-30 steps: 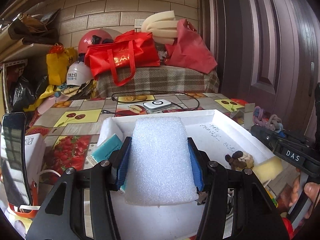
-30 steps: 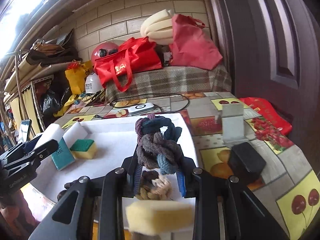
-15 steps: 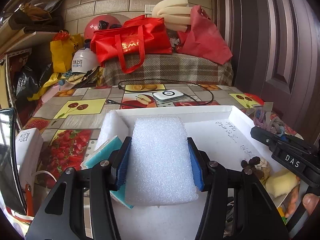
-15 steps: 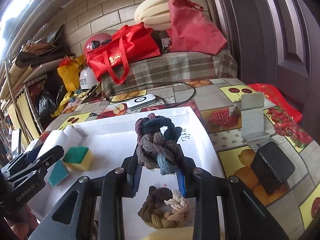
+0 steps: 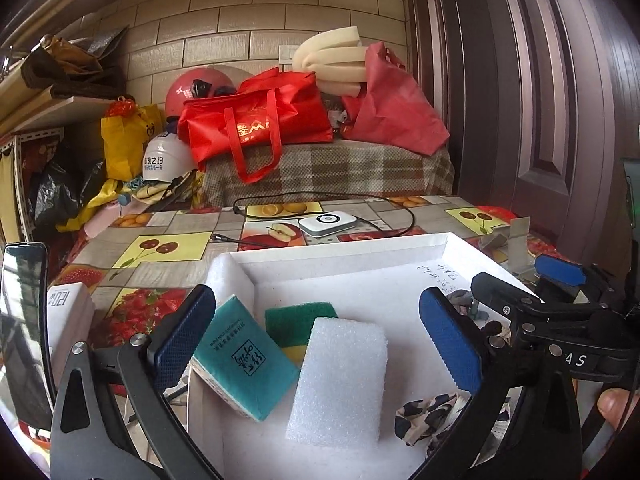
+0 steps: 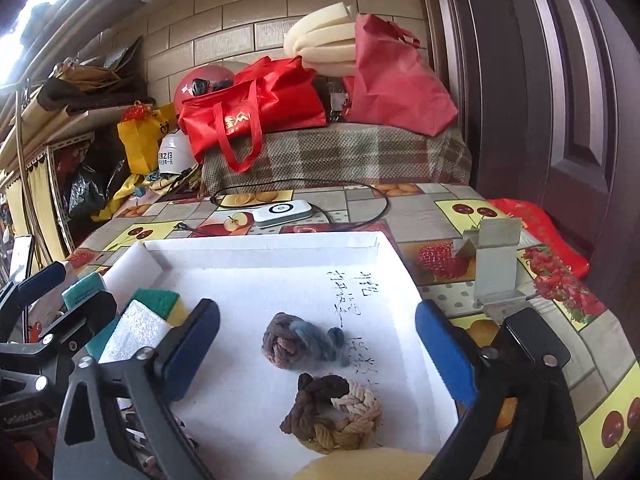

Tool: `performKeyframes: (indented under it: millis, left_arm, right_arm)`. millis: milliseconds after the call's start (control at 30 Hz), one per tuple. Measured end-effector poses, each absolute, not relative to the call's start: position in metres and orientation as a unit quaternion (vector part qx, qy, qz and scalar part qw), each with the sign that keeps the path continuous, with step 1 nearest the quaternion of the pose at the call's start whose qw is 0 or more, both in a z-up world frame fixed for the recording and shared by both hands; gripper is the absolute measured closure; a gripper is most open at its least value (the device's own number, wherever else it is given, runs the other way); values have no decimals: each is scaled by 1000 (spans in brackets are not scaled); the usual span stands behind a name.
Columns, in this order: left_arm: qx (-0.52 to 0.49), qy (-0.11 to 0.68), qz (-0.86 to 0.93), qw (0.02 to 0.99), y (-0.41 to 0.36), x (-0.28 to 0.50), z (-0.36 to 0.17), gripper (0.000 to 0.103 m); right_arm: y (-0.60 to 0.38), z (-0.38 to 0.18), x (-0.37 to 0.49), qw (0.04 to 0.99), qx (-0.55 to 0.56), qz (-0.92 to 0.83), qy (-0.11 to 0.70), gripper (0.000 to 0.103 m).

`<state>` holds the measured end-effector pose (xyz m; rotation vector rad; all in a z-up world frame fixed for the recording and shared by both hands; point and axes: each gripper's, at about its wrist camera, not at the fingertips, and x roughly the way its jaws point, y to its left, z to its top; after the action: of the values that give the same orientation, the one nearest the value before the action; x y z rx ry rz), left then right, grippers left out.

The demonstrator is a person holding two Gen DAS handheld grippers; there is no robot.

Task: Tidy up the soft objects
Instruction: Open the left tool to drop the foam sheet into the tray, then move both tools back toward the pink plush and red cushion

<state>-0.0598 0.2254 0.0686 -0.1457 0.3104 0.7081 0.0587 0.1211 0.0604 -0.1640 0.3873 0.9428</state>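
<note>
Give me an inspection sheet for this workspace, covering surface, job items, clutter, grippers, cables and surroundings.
Surface: fruit-print tablecloth carrying a white foam tray.
Job's things: white foam block, teal packet and green-yellow sponge on the tray's left side; grey-brown knot and brown-cream knot on its right side.
Clutter: white device, grey bracket, patterned cloth.
Grippers: left gripper open above the foam block; right gripper open above the knots.
Cables: black cable looping by the device.
Surroundings: brick wall, dark door, red bags, helmets.
</note>
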Motion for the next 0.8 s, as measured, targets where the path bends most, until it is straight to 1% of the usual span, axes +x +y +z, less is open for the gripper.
performKeyframes:
  millis: [400, 600, 800]
  left_arm:
    - [-76, 144, 355, 921, 222, -71, 68, 0]
    - [-74, 142, 357, 920, 217, -79, 68, 0]
    - [-75, 145, 359, 919, 213, -86, 67, 0]
  right_arm:
    - [102, 64, 63, 881, -38, 440, 168, 0]
    - [81, 62, 68, 885, -32, 427, 180, 0]
    - [53, 59, 78, 886, -8, 414, 209, 0]
